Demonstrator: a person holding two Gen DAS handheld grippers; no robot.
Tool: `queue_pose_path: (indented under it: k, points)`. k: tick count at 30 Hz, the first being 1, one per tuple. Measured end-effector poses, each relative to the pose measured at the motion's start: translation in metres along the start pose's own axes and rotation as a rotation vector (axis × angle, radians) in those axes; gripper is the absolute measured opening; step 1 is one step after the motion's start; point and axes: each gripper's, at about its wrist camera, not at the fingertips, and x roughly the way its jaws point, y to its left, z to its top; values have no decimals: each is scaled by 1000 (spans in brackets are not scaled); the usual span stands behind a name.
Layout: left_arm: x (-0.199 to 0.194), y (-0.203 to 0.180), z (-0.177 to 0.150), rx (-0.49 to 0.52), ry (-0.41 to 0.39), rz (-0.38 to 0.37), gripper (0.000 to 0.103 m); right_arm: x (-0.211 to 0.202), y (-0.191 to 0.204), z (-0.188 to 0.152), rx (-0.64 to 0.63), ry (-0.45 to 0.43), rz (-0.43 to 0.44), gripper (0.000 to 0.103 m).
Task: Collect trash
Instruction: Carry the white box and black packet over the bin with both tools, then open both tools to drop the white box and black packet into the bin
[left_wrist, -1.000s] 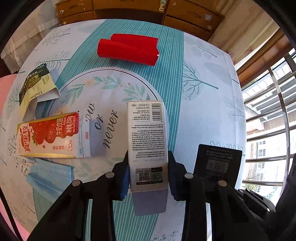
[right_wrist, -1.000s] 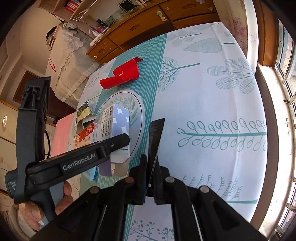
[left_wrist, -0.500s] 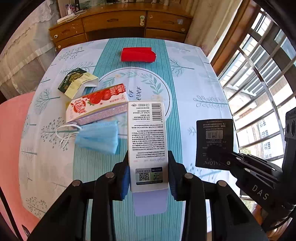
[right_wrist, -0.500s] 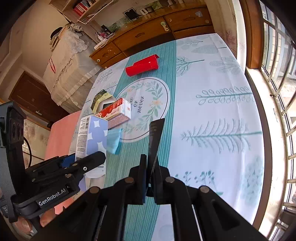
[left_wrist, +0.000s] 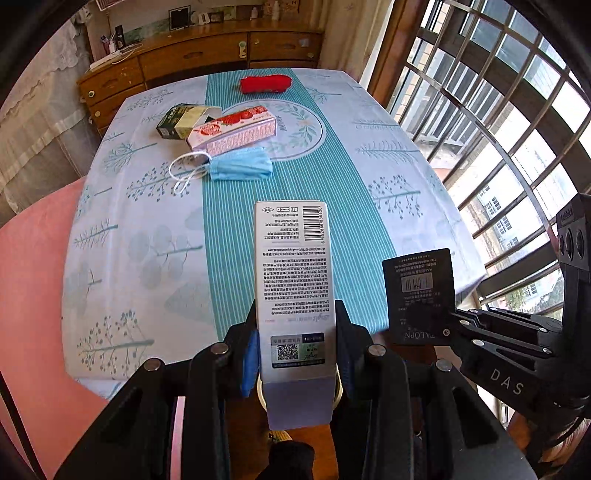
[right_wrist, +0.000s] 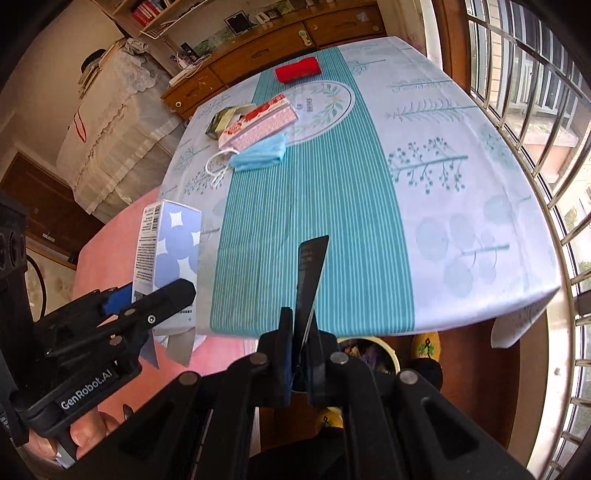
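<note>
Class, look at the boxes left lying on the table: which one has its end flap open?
The green and cream box at the table's left: its end flap gapes open. The strawberry carton beside it and the red box look closed.

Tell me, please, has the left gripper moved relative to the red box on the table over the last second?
Yes. The left gripper has pulled back toward the near table edge, away from the red box, holding the white carton.

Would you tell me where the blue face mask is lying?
The blue face mask lies left of centre on the table, against the strawberry carton.
</note>
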Motion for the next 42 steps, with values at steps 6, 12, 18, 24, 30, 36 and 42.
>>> queue_pose_path:
  k: [6, 12, 18, 24, 30, 36, 42]
  points:
    - [0, -3, -63, 71, 36, 22, 33, 5, 12, -51, -13, 77, -41, 5]
    - [37, -2, -118, 18, 148, 35, 33, 46, 0, -94, -43, 203, -65, 5]
    - [114, 0, -165, -80, 241, 31, 33, 129, -40, -137, -85, 327, -87, 5]
    - [210, 0, -209, -122, 278, -21, 33, 215, -93, -170, -52, 371, -98, 6]
    - [290, 2, -246, -111, 342, -53, 34, 276, -130, -193, -7, 379, -96, 8]
    - [325, 10, -255, -85, 372, -13, 53, 304, -143, -193, 36, 377, -92, 14]
    - [328, 29, -245, -128, 358, 3, 91, 303, -156, -186, 99, 347, -104, 48]
